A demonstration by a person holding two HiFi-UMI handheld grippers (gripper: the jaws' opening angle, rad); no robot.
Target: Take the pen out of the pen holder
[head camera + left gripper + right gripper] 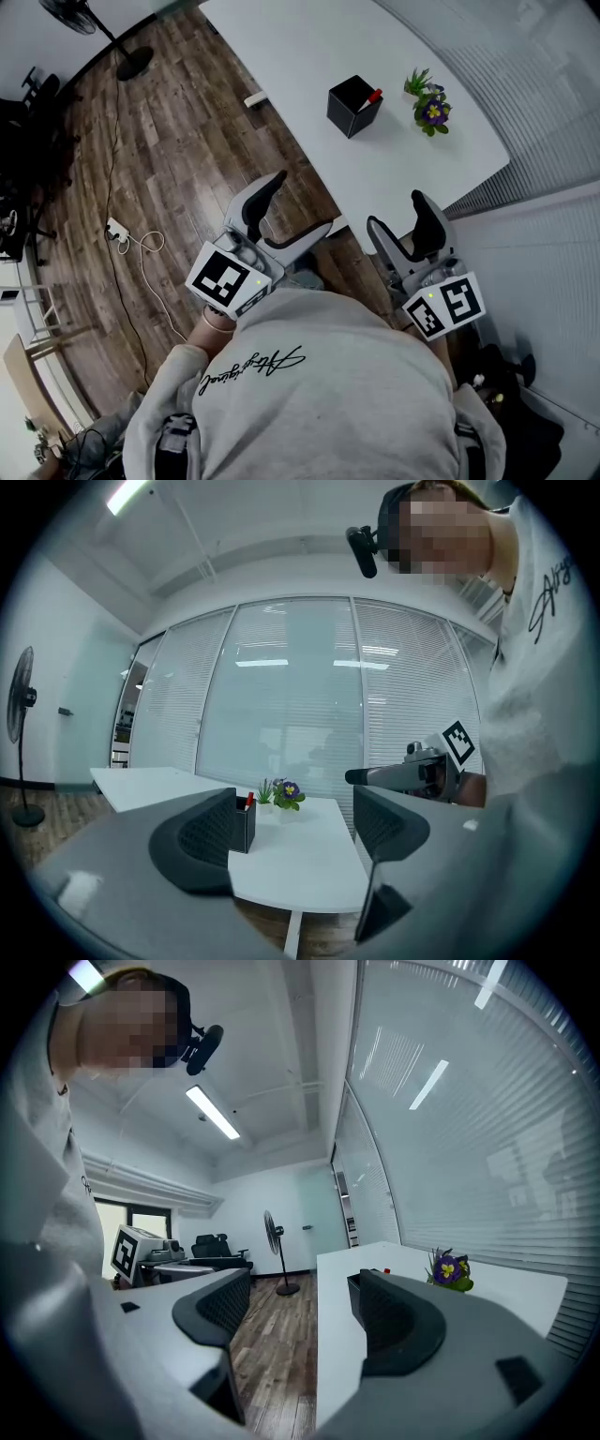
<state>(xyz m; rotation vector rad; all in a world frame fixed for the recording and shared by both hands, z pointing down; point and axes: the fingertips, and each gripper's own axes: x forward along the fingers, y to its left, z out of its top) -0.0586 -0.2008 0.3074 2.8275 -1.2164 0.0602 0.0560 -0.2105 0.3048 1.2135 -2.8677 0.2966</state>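
Red-tipped pen point(375, 96) poking from black square pen holder point(351, 109); left tool point(300, 212), right tool point(399, 216) jaws apart, empty.

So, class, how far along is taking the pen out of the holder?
Nothing done: the red-capped pen sits in the black square pen holder on the white table. In hand: left gripper and right gripper, both open and empty, held short of it. Left: reach, grip, lift.

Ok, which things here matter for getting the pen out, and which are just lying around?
For the job: pen, pen holder, left gripper, right gripper (both open, empty).
Just lying about: potted flower, floor fan, power strip on the floor.
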